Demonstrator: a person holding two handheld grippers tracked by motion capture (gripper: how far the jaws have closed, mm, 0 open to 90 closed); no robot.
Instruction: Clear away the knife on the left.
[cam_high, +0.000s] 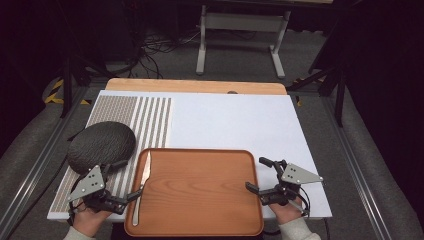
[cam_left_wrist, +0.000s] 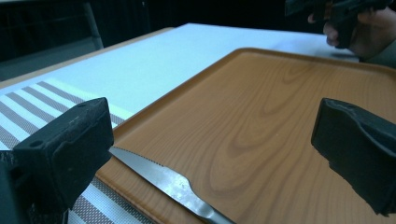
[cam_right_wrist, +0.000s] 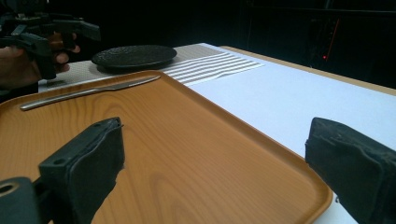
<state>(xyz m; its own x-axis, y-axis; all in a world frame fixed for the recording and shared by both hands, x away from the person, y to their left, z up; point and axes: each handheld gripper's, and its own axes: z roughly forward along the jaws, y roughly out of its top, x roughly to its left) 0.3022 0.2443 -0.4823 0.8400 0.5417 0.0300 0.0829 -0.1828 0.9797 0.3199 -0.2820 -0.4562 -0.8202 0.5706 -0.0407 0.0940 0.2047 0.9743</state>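
A wooden tray (cam_high: 200, 192) lies at the table's near edge. A steel knife (cam_high: 143, 181) rests along its left rim, blade pointing away from me. My left gripper (cam_high: 128, 179) stands open beside the tray's left side, its jaws straddling the knife (cam_left_wrist: 168, 183) without touching it. My right gripper (cam_high: 255, 174) is open at the tray's right rim, one jaw over the wood and one off it. A dark textured plate (cam_high: 101, 144) sits on the striped placemat (cam_high: 150, 120), just beyond the left gripper.
A white board (cam_high: 230, 122) covers the table behind the tray. The plate (cam_right_wrist: 134, 56) and knife (cam_right_wrist: 88, 92) show across the tray (cam_right_wrist: 187, 140) in the right gripper view. Metal rails run along both sides of the table; a stand is on the floor behind.
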